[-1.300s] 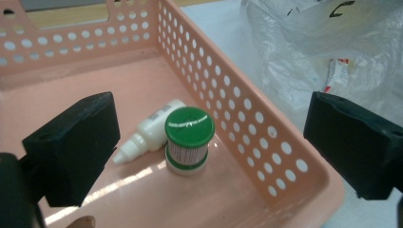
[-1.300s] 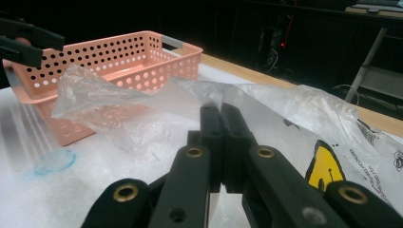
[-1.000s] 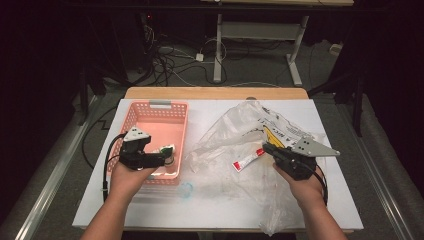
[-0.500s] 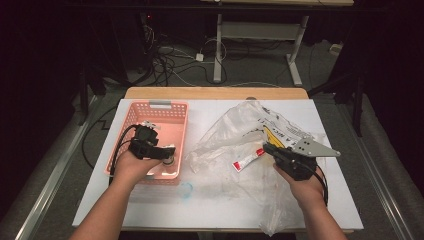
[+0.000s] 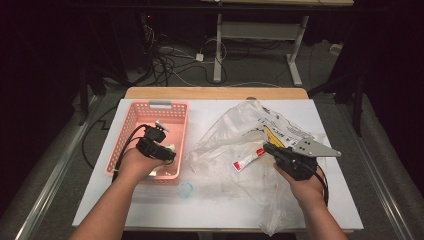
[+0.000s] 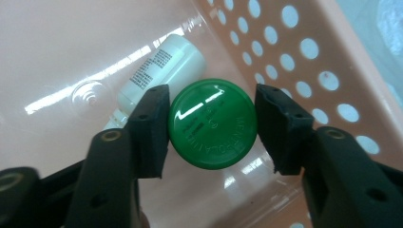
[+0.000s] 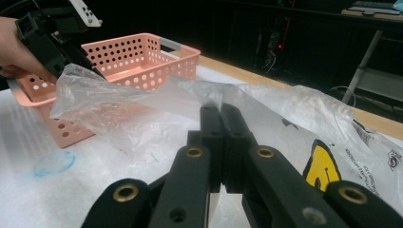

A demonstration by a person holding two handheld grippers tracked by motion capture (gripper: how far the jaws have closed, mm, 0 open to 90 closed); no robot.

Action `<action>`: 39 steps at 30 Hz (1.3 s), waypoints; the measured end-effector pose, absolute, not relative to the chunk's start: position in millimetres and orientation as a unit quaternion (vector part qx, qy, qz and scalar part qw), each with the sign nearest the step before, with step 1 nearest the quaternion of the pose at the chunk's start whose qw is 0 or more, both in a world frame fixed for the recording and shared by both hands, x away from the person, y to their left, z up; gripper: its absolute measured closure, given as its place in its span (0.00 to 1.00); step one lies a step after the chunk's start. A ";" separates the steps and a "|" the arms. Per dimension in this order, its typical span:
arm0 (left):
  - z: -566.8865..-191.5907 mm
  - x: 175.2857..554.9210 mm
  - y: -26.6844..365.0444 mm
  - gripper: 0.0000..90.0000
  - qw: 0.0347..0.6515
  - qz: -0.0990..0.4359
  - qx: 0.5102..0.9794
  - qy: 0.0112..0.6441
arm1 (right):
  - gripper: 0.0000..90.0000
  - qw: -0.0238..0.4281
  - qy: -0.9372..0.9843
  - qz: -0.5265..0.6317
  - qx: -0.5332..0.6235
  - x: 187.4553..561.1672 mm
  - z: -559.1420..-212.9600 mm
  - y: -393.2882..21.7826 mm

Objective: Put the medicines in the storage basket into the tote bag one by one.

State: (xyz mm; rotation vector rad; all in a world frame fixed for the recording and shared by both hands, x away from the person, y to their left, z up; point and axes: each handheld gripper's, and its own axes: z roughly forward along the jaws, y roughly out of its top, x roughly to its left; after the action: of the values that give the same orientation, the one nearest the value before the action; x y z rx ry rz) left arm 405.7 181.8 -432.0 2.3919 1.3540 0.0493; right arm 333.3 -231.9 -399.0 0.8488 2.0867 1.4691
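Note:
My left gripper [image 5: 169,151] reaches down into the pink basket [image 5: 165,106] near its front right corner. In the left gripper view its jaws have just been closing, and both pads [image 6: 151,128] now touch a round green cap [image 6: 212,124] between them. A white bottle [image 6: 164,71] lies on the basket floor just behind the cap. My right gripper [image 5: 268,148] is shut on a fold of the clear plastic bag [image 5: 235,137] and holds its edge up off the table. In the right gripper view the gripper [image 7: 221,111] has the bag's film [image 7: 142,109] draped ahead of it.
A red and white tube [image 5: 248,160] lies in the bag. A bluish round mark [image 5: 186,190] is on the white table [image 5: 150,210] in front of the basket. The bag has black and yellow print [image 5: 280,132]. Cables and desk legs stand beyond the far edge.
The left gripper has moved a little to the right and down into the basket, and its jaws have narrowed. The right hand and the bag have stayed put.

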 end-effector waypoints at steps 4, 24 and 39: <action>-432.0 405.0 179.6 0.55 0.190 0.023 0.859 0.475 | 1.00 0.224 0.755 0.533 0.308 333.9 -399.6 -232.6; -433.3 404.1 176.3 0.55 0.178 0.025 0.868 0.463 | 1.00 0.224 0.756 0.533 0.307 333.3 -399.1 -231.3; -419.0 382.7 182.1 0.56 0.249 0.058 0.852 0.457 | 1.00 0.226 0.755 0.534 0.306 332.1 -397.5 -231.5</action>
State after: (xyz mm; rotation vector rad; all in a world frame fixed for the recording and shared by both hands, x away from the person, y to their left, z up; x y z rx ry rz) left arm 382.7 182.1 -419.0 2.3206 1.2461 0.1585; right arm 332.1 -231.5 -397.5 0.8427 2.0817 1.4713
